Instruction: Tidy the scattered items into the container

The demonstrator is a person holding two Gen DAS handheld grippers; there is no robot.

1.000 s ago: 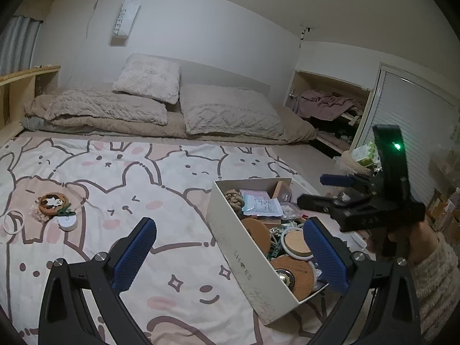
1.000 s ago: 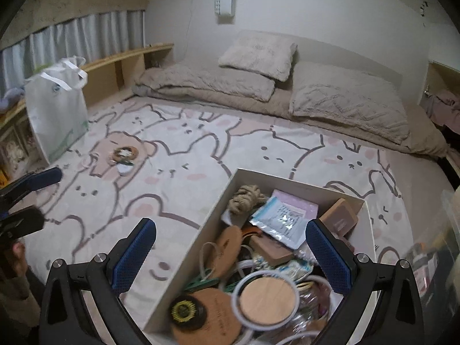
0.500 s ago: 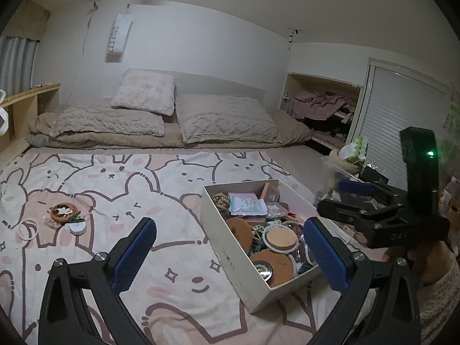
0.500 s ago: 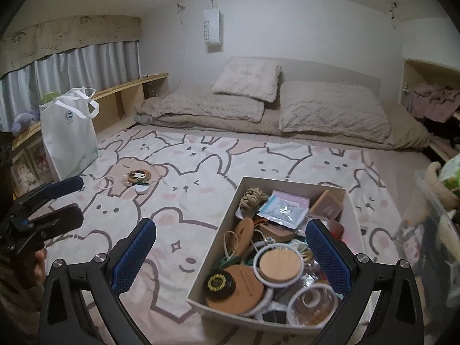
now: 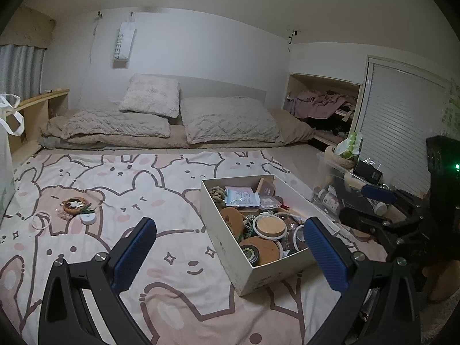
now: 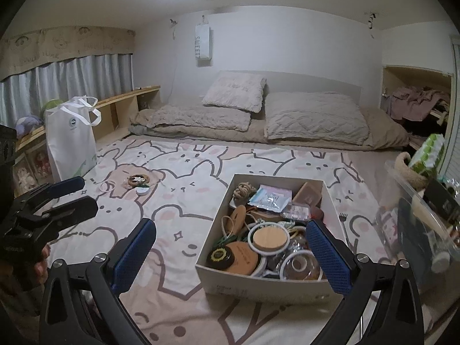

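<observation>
Wooden coaster [image 5: 75, 204] near the bed's [image 5: 172, 258] left edge: light, rigid; we'd pinch its rim, both hand-held grippers [image 5: 230, 244] [image 6: 230, 244] agape, empty.

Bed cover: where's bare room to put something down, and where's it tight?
Free: the cover between the box and the coaster pile, and the strip from the box to the pillows. Crowded: inside the box, heaped full, and right of it, where a fork and a clear bin sit close.
</observation>
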